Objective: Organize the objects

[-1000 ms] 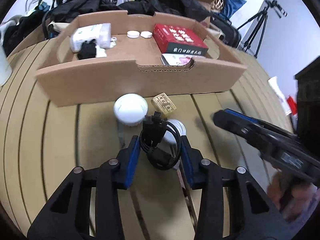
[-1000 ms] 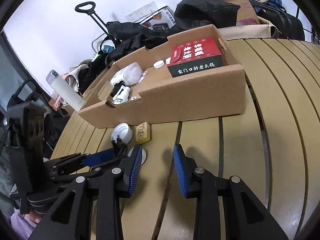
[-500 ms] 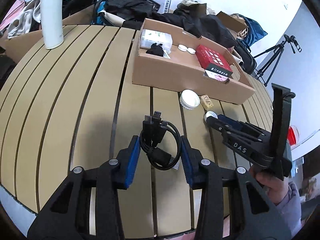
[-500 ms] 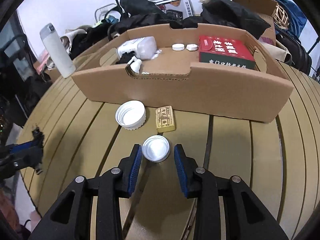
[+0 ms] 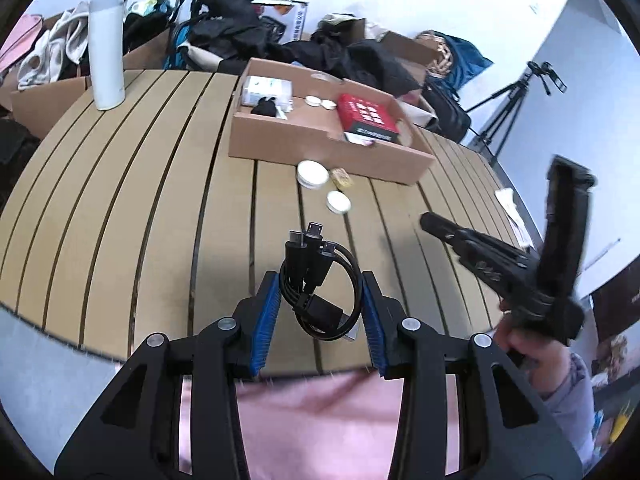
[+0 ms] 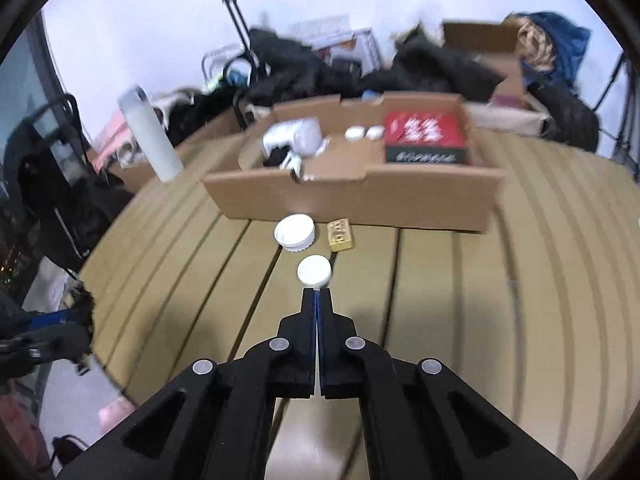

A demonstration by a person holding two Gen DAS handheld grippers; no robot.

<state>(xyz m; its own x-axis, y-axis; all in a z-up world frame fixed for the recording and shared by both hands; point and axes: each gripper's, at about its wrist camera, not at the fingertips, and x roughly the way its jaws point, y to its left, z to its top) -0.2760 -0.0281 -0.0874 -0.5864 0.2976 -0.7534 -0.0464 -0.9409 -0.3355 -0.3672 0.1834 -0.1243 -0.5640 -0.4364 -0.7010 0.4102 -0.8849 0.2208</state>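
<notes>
A coiled black cable (image 5: 320,300) with several plugs hangs between the blue pads of my left gripper (image 5: 320,280), which is shut on it above the table's near edge. My right gripper (image 6: 316,292) has its jaws closing flat against each other with nothing between them; it also shows in the left wrist view as the right gripper (image 5: 426,220), raised over the table. Ahead of it on the slats lie a small white cap (image 6: 314,270), a larger white lid (image 6: 295,231) and a small gold box (image 6: 340,235), all in front of the cardboard tray (image 6: 352,196).
The tray (image 5: 320,148) holds a red box (image 5: 368,116), a white packet, a black item and two small white caps. A white bottle (image 5: 106,44) stands at the table's far left. Bags, clothes and a tripod (image 5: 512,100) crowd beyond the table.
Both grippers drew back and up from the tray toward the near table edge. The right jaws went from open to closed together. The left still carries the cable.
</notes>
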